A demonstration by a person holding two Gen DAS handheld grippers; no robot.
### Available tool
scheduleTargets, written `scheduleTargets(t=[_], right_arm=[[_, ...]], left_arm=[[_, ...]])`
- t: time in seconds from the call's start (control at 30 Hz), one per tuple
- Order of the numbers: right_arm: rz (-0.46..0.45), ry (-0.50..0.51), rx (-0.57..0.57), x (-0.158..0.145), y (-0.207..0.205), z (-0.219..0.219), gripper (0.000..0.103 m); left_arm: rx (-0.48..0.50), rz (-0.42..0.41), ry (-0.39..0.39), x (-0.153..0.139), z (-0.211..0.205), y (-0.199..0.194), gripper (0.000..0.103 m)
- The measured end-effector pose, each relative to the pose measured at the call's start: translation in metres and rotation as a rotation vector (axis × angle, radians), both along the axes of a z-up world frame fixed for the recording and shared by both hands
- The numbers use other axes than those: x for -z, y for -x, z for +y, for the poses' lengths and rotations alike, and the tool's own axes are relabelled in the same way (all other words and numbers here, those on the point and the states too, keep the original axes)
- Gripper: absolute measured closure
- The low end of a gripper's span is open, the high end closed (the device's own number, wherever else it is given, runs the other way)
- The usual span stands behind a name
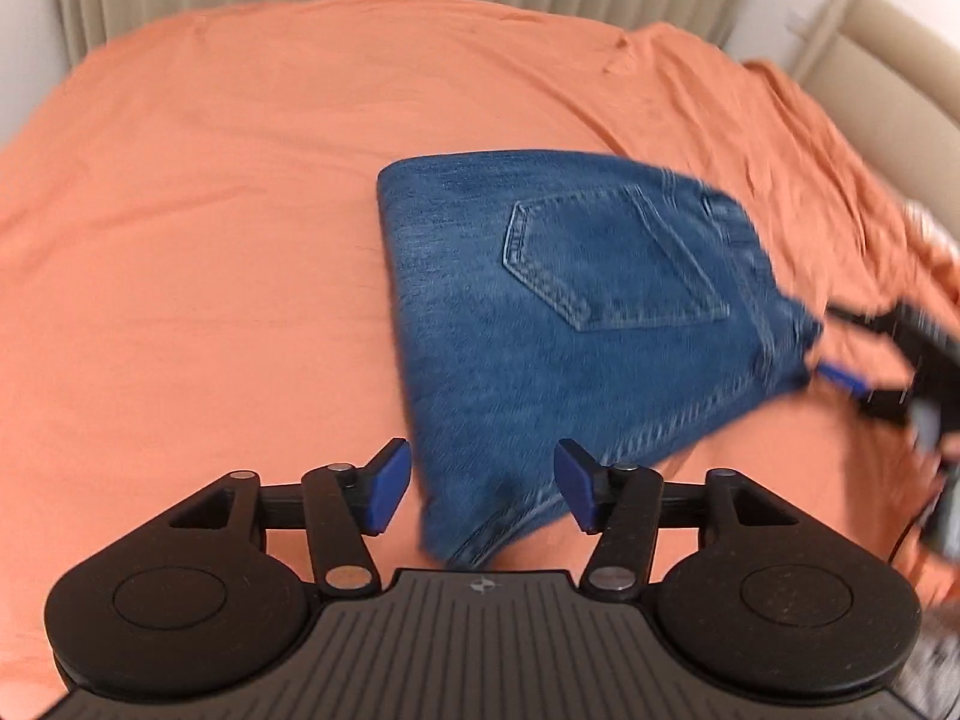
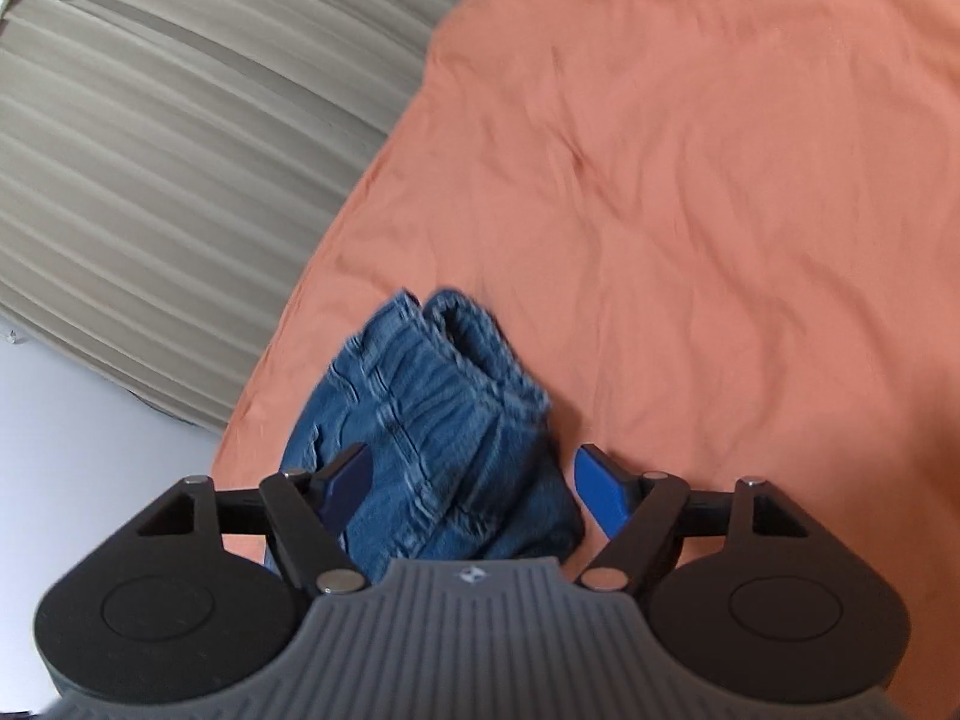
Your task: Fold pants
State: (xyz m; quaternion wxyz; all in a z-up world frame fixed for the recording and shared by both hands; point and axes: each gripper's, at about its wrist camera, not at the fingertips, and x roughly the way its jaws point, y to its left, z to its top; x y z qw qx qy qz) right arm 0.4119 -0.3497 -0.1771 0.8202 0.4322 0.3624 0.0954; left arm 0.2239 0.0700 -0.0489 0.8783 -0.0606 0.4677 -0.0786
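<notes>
Here, folded blue denim jeans lie on an orange bedsheet, back pocket facing up, forming a compact bundle right of centre. The left gripper hovers at the bundle's near corner with its 2 blue pads spread apart, gripping nothing. The right gripper straddles the waistband end, fingers likewise apart, the denim lying between them unclamped. Judged from this, the fold looks nearly complete; finishing well calls for squaring the edges and pressing the stack flat without dragging the sheet. Motion blur smears the bundle's right edge in the left view, the layer count is hidden, and whether either pad touches the cloth cannot be told. A beige pleated curtain borders the bed.
</notes>
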Motion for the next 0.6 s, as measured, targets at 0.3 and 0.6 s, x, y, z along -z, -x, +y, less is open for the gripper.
scheduleTargets(t=[0.3, 0.6], right_arm=[[0.049, 0.014, -0.053, 0.016, -0.016, 0.015, 0.031], [0.041, 0.018, -0.071, 0.024, -0.035, 0.020, 0.031]], left_arm=[[-0.049, 0.039, -0.021, 0.027, -0.002, -0.048, 0.029], [-0.044, 0.068, 0.065, 0.053, 0.013, -0.087, 0.022]])
